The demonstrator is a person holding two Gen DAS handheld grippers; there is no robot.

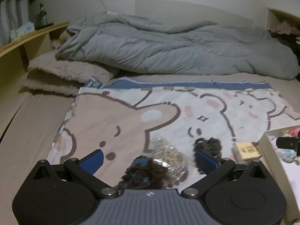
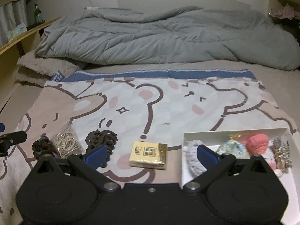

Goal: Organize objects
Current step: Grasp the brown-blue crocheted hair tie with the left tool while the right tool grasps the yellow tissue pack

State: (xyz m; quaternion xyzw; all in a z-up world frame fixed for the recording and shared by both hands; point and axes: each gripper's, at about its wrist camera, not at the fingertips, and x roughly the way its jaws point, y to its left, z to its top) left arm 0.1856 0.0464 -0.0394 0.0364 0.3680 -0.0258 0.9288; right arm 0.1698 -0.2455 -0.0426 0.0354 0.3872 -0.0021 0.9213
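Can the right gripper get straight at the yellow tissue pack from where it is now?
Probably yes. The right gripper is open, and the yellow tissue pack lies flat on the cartoon bear blanket between its fingers, with nothing on top. The white box sits apart to its right.

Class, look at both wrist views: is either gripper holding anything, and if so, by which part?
Nothing is held. The left gripper and the right gripper both stand open above the blanket, with no item between their fingers.

2 low wrist views, facing bedward, sharing blanket (image 1: pixel 131 116)
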